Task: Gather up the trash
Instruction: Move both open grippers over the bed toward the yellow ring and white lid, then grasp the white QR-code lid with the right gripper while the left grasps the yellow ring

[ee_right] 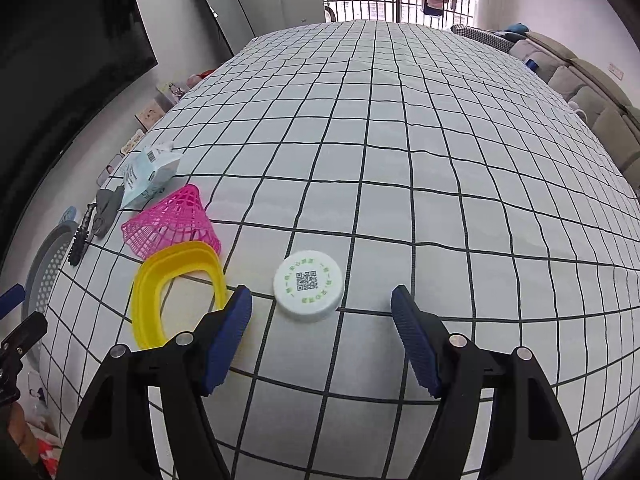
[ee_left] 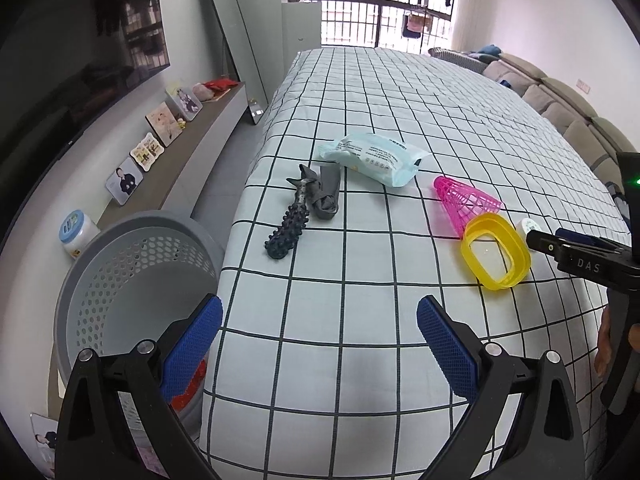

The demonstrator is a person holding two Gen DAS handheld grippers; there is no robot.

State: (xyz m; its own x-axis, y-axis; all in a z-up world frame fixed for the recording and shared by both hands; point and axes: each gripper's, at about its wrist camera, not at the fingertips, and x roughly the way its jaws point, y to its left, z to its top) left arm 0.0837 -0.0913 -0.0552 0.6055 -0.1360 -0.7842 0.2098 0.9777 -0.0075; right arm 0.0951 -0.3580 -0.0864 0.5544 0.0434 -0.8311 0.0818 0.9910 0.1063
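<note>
On the checked tablecloth (ee_left: 360, 300) lie a pale blue wipes packet (ee_left: 374, 158), a grey crumpled rag (ee_left: 326, 194), a black spiky roller (ee_left: 290, 224), a pink mesh cone (ee_left: 464, 202), a yellow oval ring (ee_left: 496, 256) and a white round lid (ee_right: 308, 290). My left gripper (ee_left: 320, 326) is open above bare cloth near the table's left edge, with nothing between its fingers. My right gripper (ee_right: 322, 314) is open just short of the white lid, the yellow ring (ee_right: 176, 292) beside its left finger. The right gripper's tip (ee_left: 560, 246) also shows at the right edge of the left wrist view.
A grey perforated basket (ee_left: 132, 280) stands on the floor beside the table's left edge, with something red inside. A low shelf (ee_left: 192, 152) with photo frames and a white jar (ee_left: 78, 234) runs along the left wall. A sofa (ee_left: 560, 104) lines the right side.
</note>
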